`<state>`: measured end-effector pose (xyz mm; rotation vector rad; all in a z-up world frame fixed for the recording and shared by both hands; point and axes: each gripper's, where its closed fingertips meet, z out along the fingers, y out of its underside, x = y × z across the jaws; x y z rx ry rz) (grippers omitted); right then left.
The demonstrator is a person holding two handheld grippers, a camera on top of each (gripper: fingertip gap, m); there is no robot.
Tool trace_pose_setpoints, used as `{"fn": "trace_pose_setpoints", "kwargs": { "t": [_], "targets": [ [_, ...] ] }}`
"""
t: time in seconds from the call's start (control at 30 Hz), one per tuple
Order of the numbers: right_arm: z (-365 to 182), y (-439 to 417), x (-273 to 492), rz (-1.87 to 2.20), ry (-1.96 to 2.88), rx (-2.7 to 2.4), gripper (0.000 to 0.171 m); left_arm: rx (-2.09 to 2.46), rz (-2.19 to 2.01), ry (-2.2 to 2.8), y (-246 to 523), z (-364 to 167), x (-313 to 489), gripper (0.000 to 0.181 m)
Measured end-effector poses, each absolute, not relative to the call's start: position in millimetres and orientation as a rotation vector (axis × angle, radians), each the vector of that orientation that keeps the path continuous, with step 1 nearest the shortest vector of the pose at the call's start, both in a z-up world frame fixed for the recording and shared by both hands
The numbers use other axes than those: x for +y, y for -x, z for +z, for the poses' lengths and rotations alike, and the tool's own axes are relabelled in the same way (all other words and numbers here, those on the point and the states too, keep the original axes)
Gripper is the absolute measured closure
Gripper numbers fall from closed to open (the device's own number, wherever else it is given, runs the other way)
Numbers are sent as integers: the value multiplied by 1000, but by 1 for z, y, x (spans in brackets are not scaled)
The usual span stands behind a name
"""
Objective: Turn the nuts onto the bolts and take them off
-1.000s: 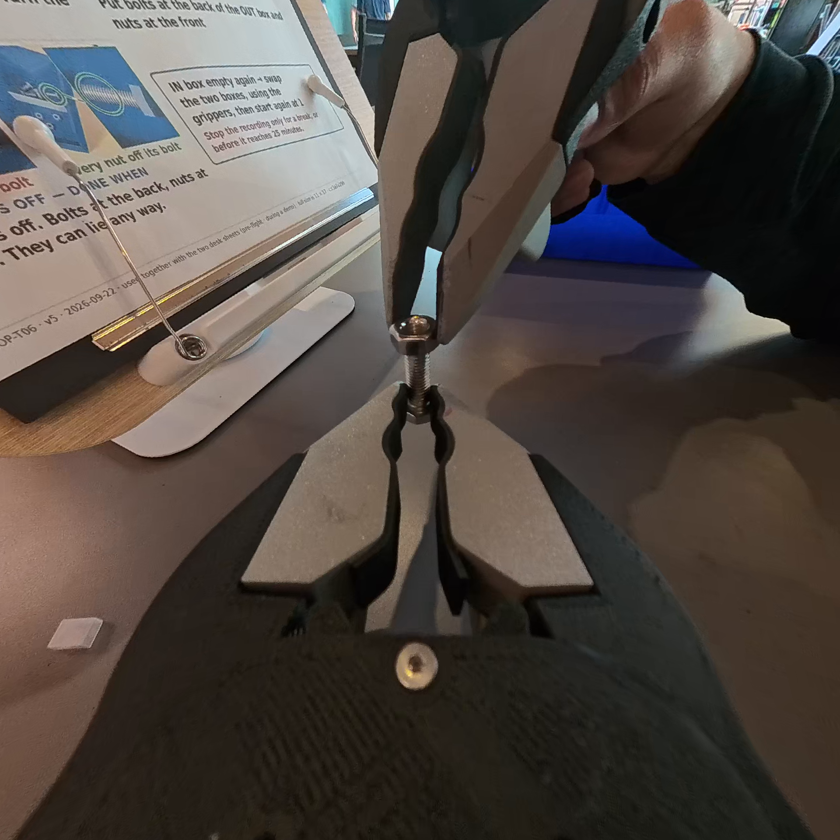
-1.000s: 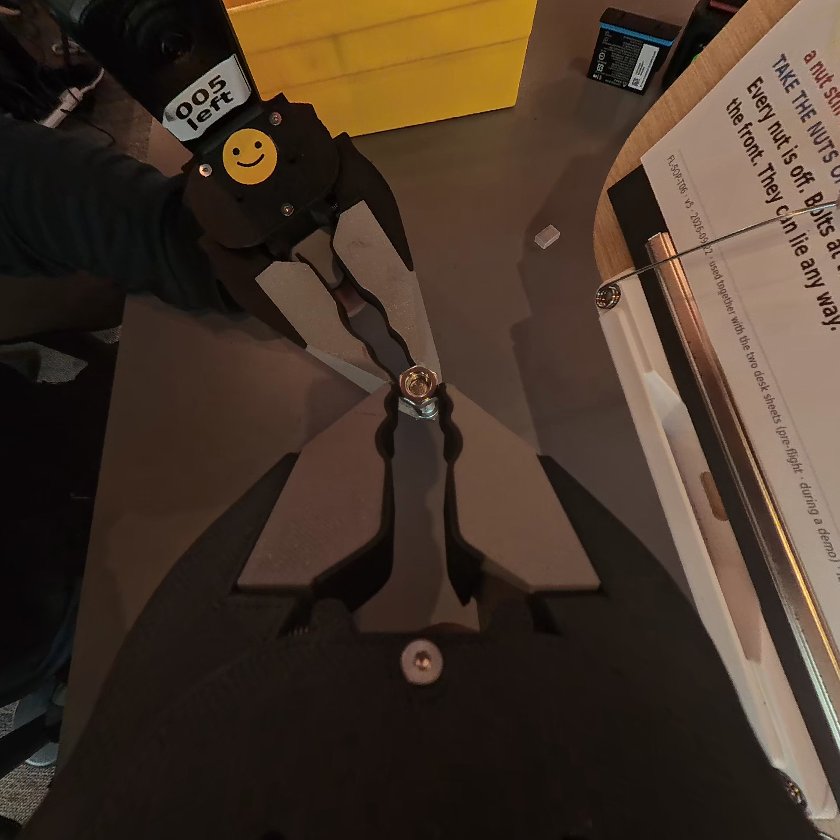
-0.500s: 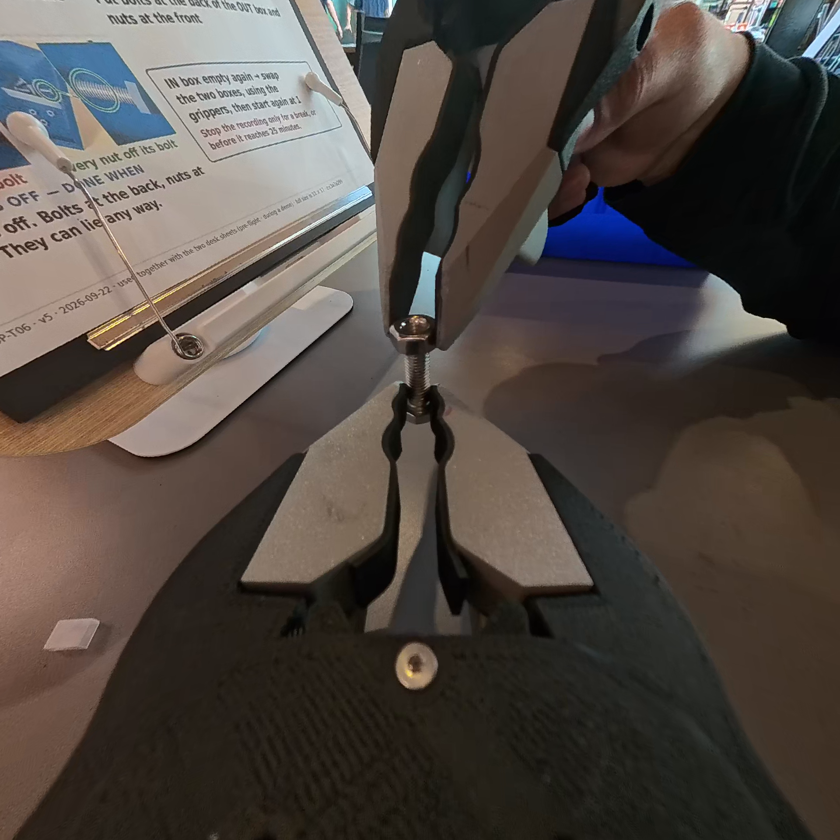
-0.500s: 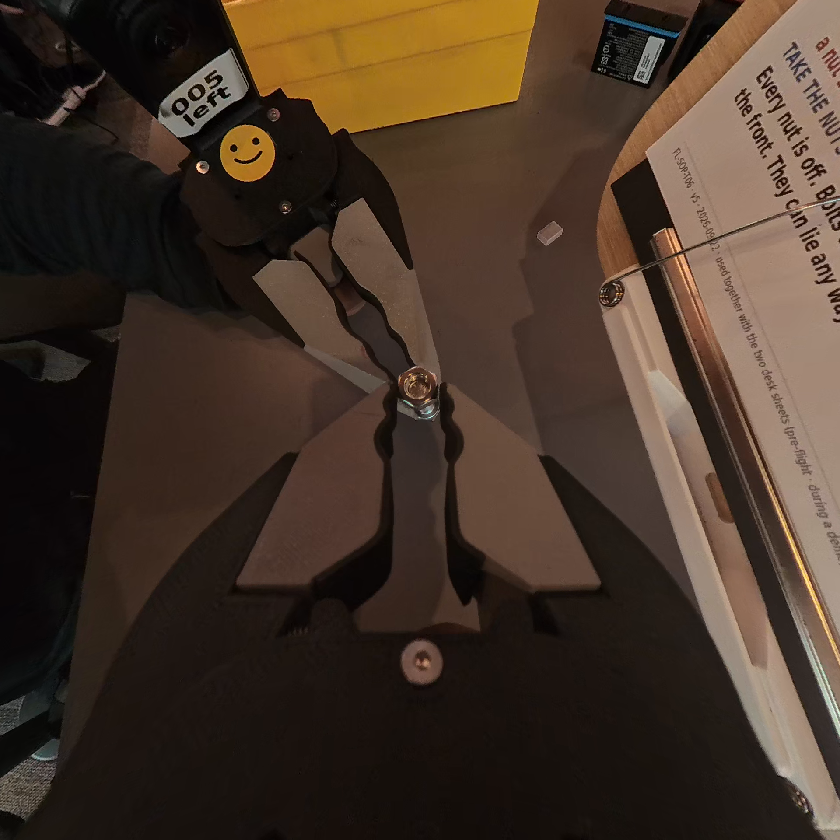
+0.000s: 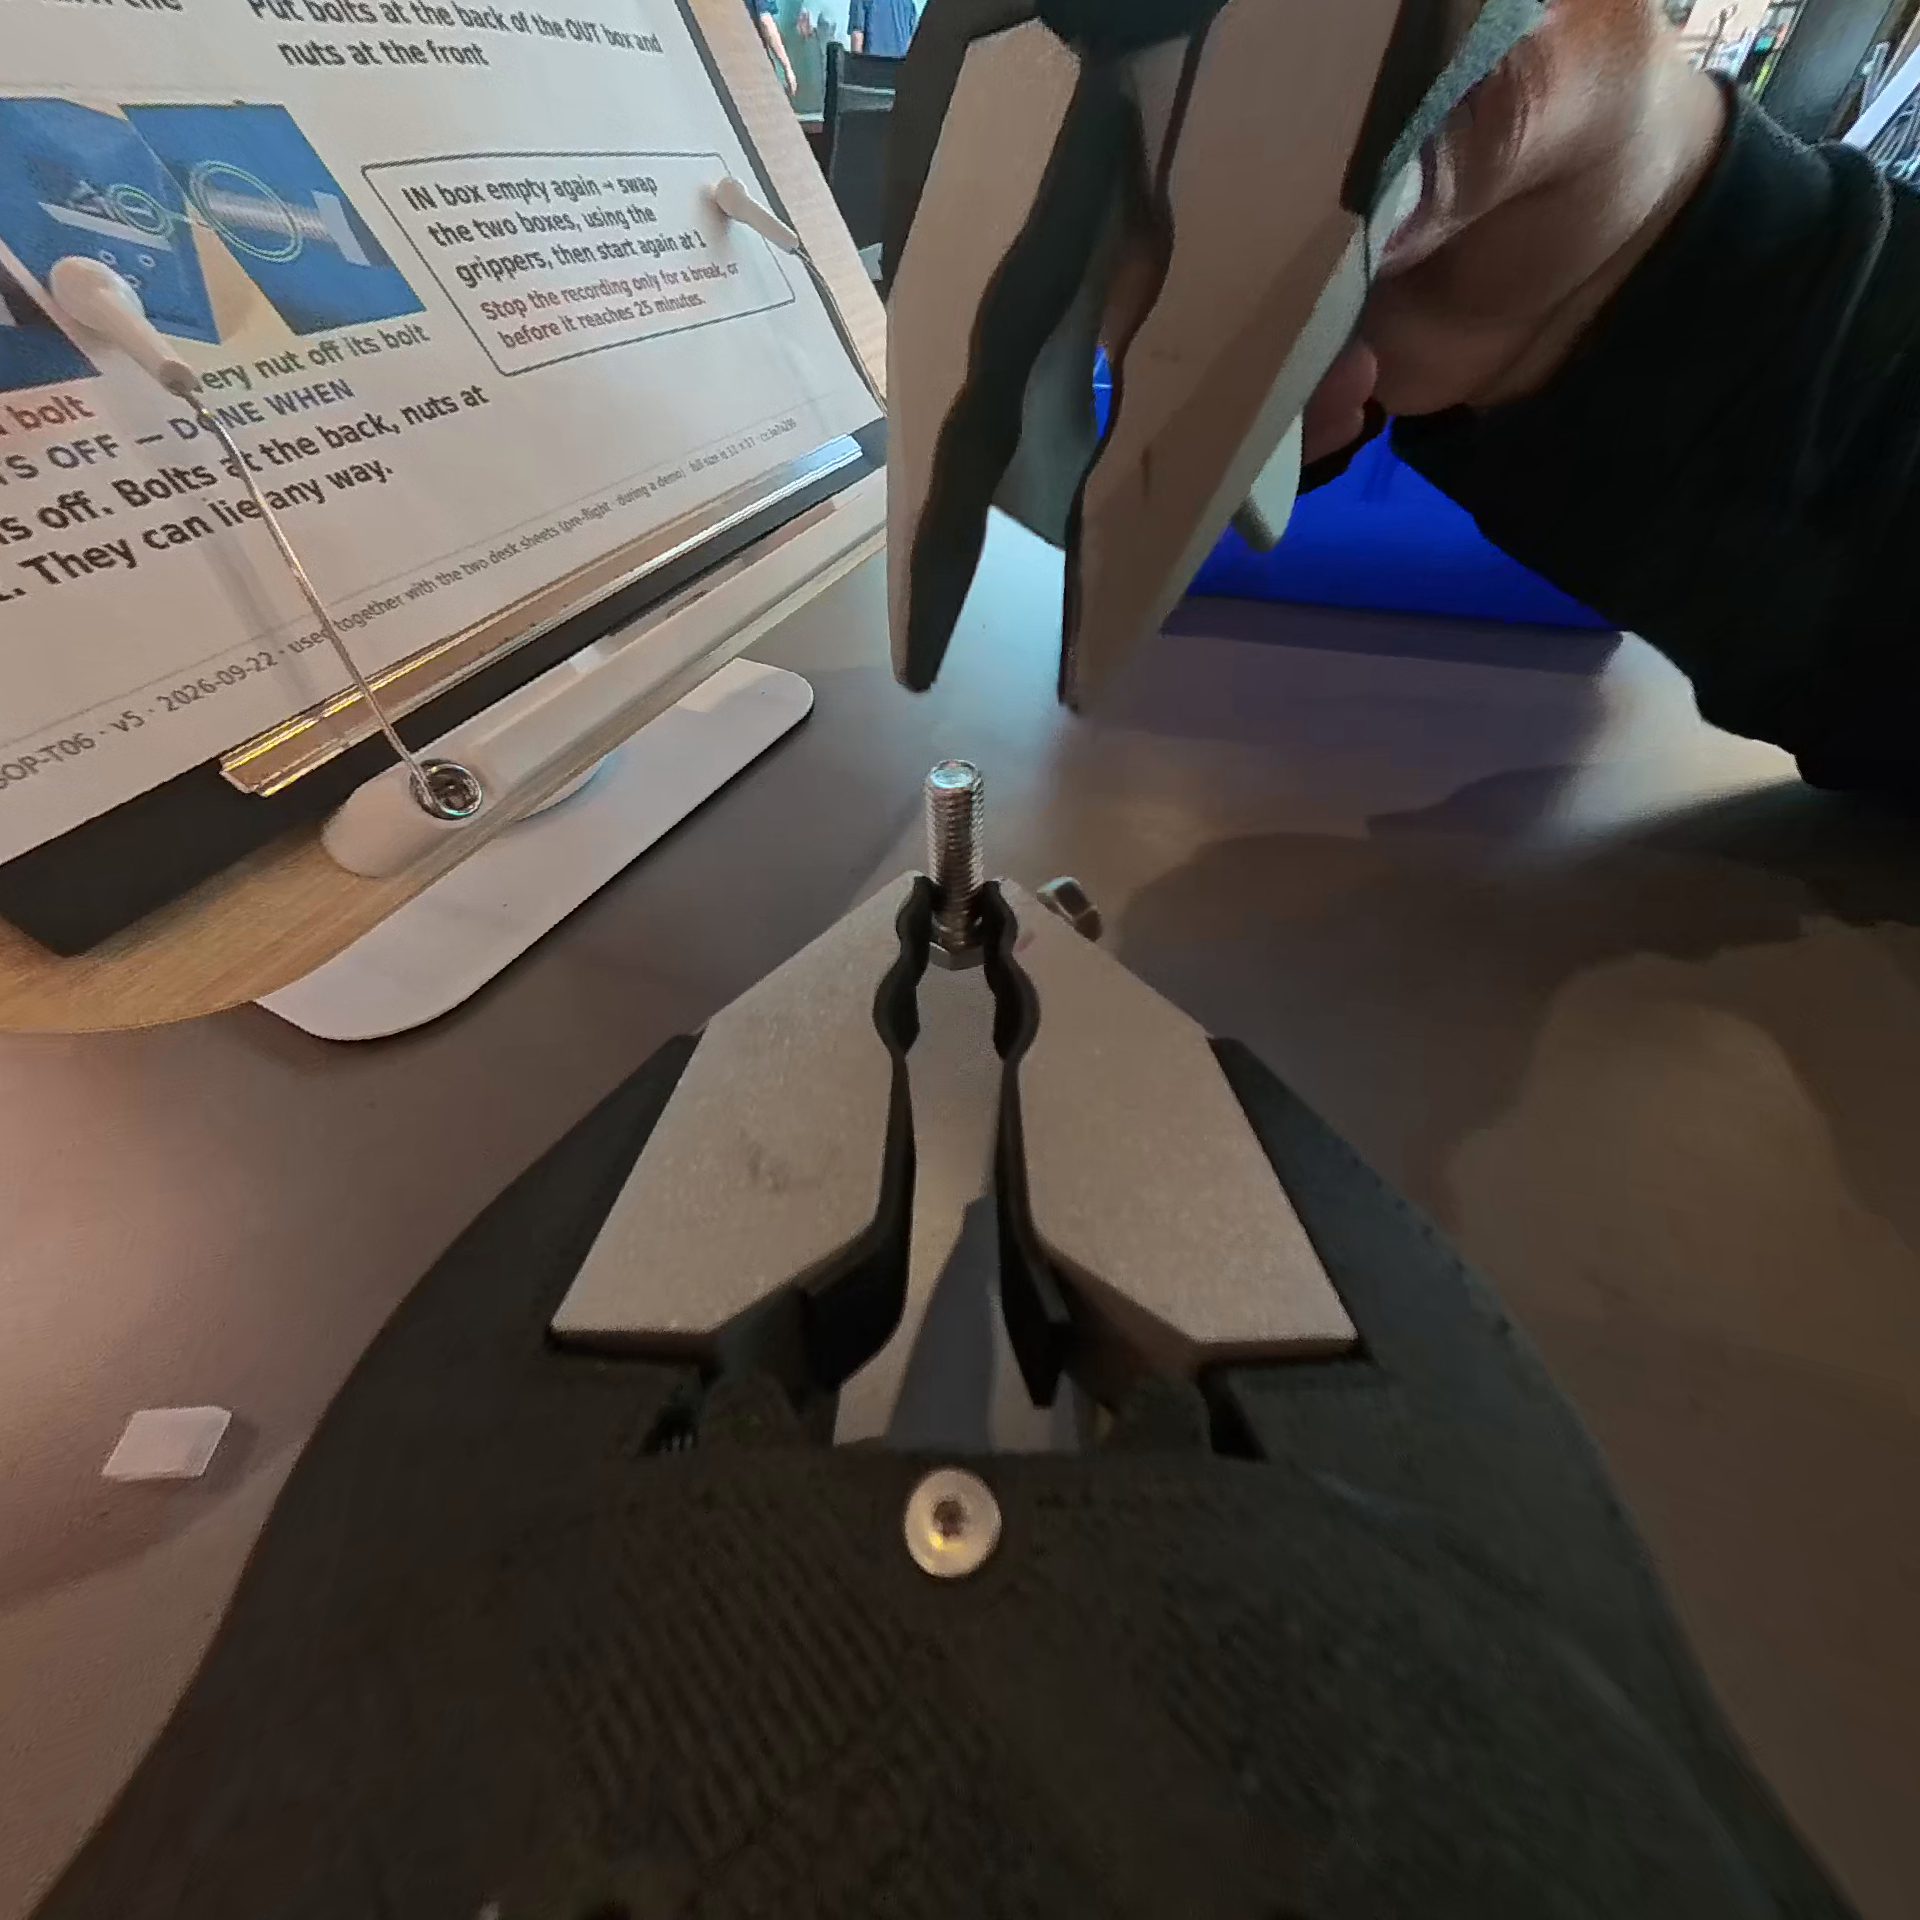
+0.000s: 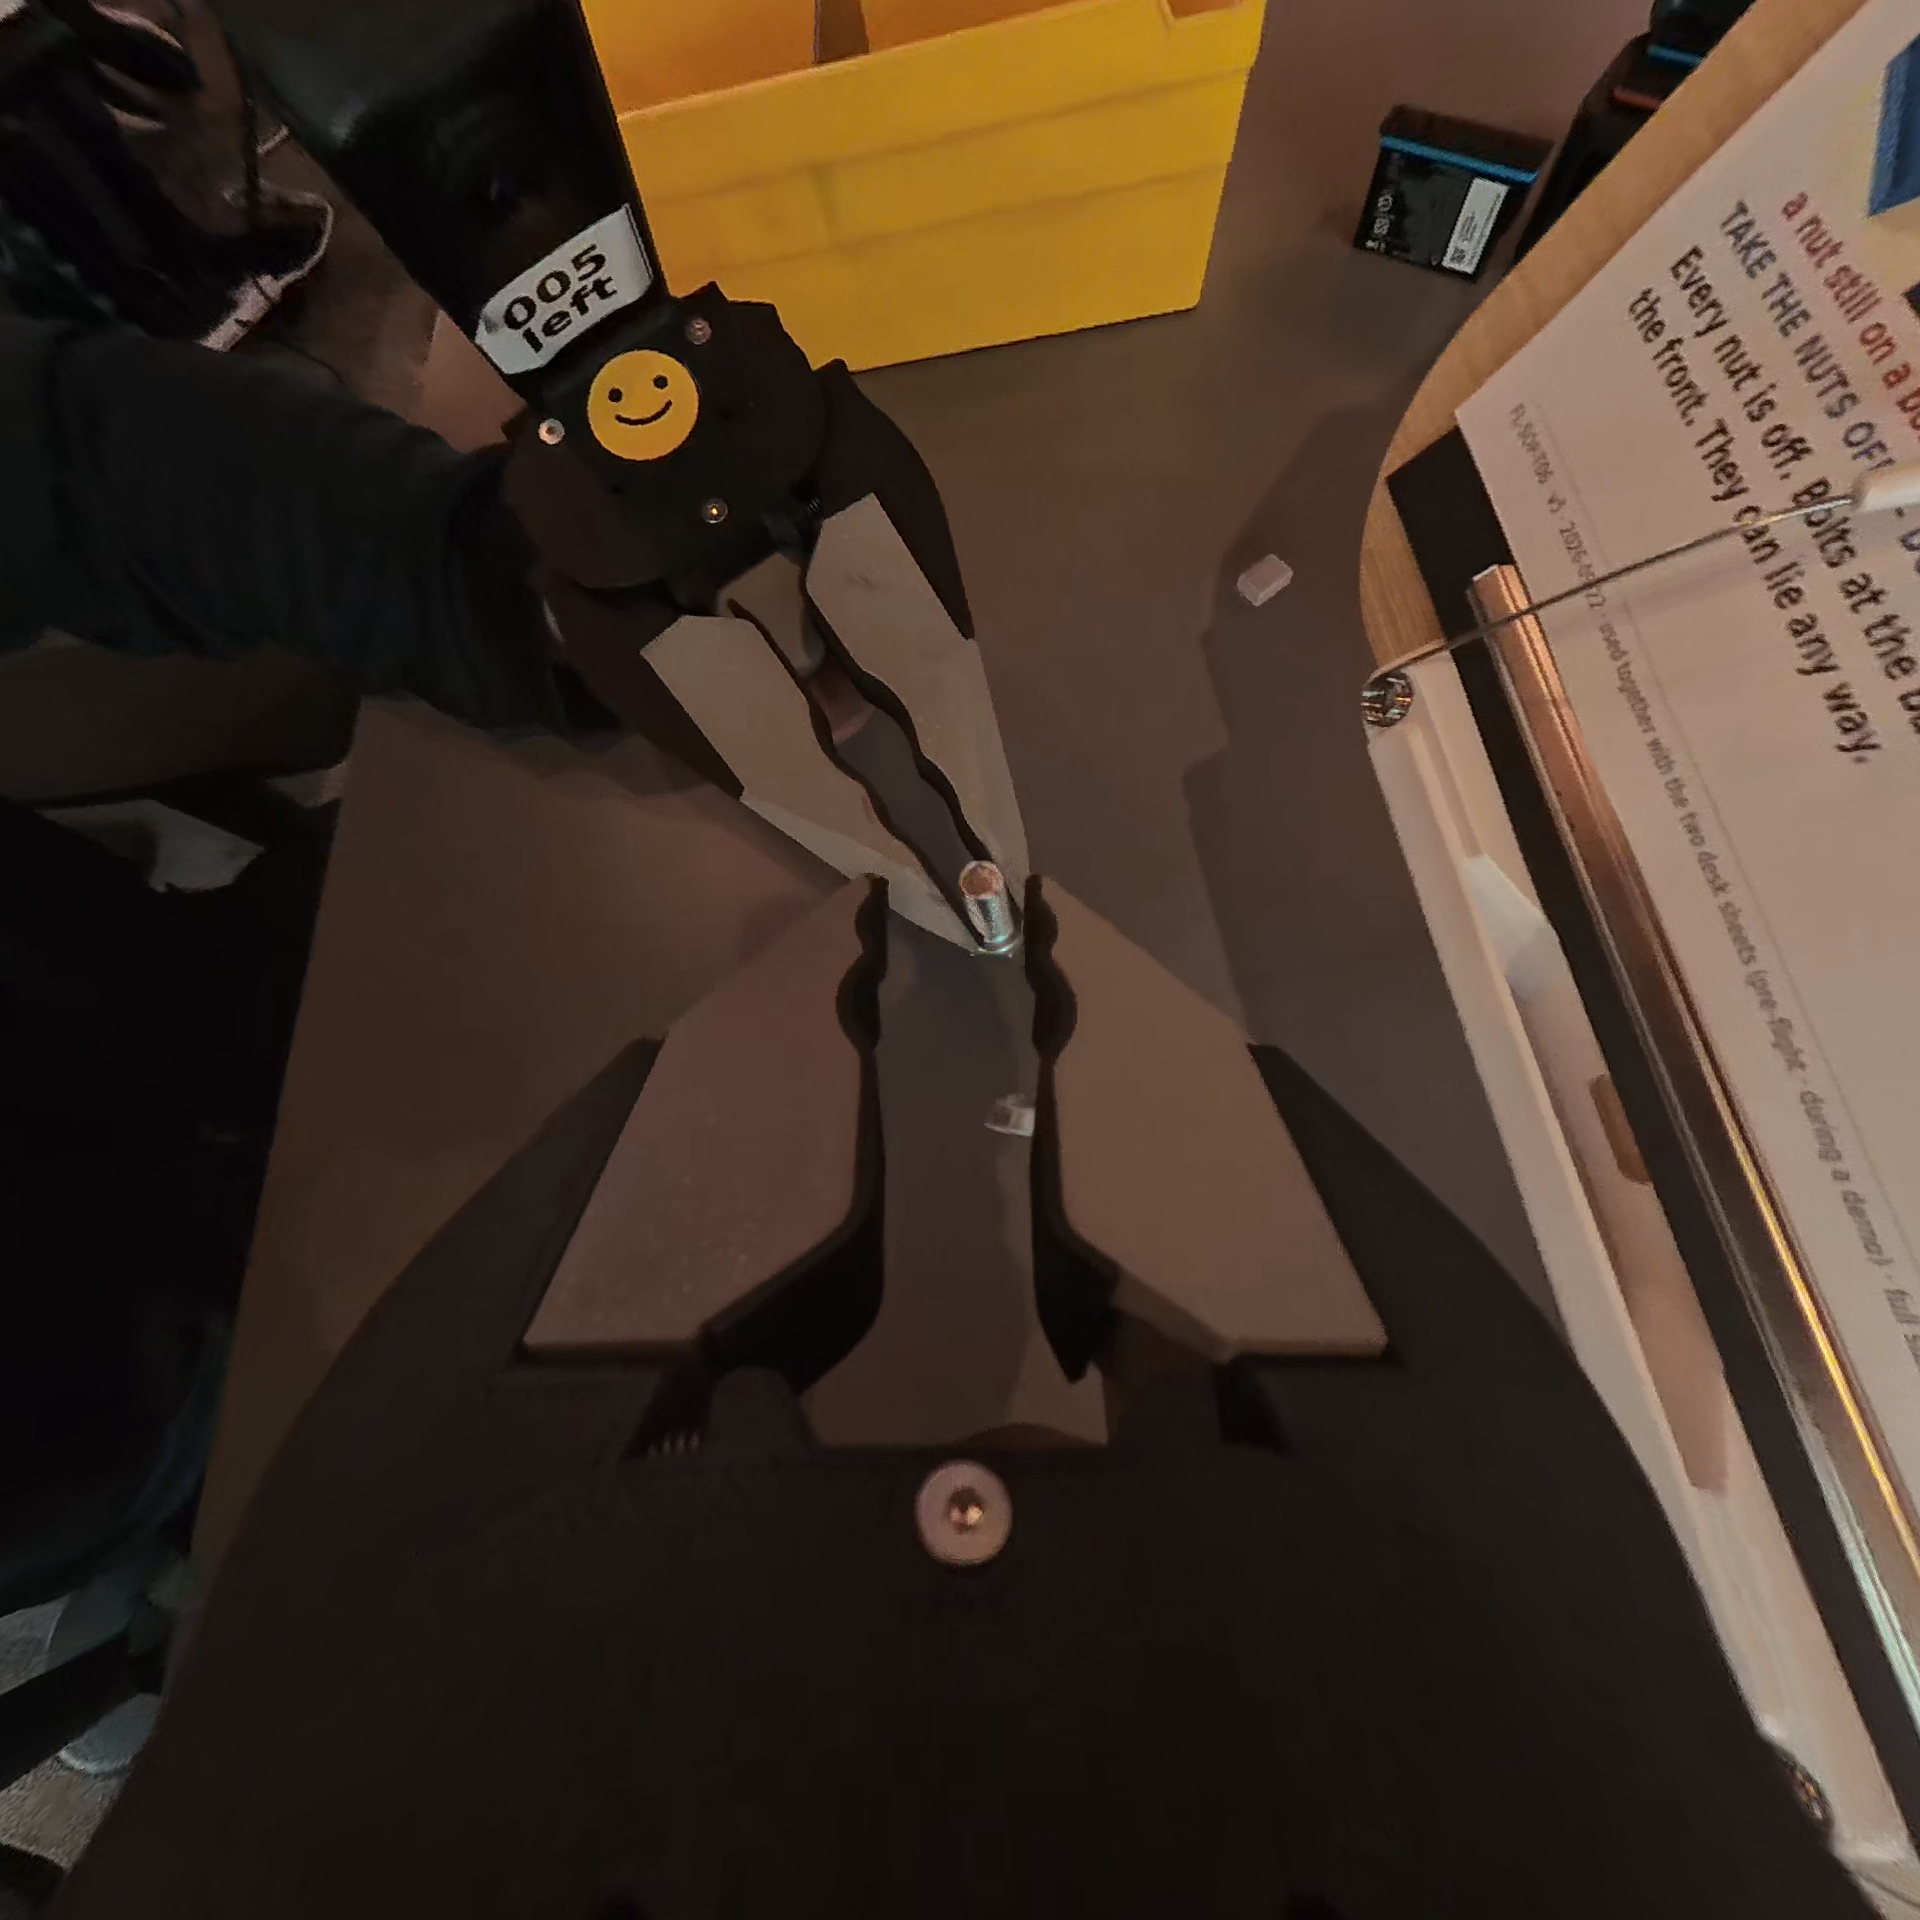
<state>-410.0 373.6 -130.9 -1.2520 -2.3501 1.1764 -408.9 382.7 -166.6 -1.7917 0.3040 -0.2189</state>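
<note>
First, left wrist view: showed both grippers, bolt and nut.
Left gripper (image 5: 954, 914): jaws pinched shut on the bolt (image 5: 953, 831) just above its head; held it upright, thread bare to the tip.
Right gripper (image 5: 994, 691): hung above the bolt tip, apart from it; jaws parted a little, nothing between them.
Nut (image 5: 1070, 902): lay loose on the worktop (image 5: 1558, 1143), just beside the left jaw tips, off the thread.
Risk here: could be nudged by the left jaws and sent rolling toward the document stand (image 5: 520, 831).
Next, right wrist view: looked down the bolt's tip.
Same nut: showed low between the parted right jaws, on the worktop, near the bolt.
Yellow box (image 6: 935, 208): stood well apart, beyond the left gripper.
Risk at pickup: small and flat on a hard surface; could squirt sideways if pinched on corners rather than flats.
Risk at rethreading: could cross-thread or jam if set on tilted; could twist the bolt in its grip if turned hard.
</note>
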Motion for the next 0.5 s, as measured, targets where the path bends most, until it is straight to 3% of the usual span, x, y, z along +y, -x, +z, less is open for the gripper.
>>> {"fn": "trace_pose_setpoints", "kwargs": {
  "t": [0.27, 0.5],
  "targets": [
    [-153, 405, 409, 1093, 1444, -2290, 146, 219, -206, 1819, 425, -170, 385, 174],
    [-181, 370, 364, 1199, 1390, -2326, 144, 213, -217, 1805, 427, -168, 384, 174]
  ]
}}
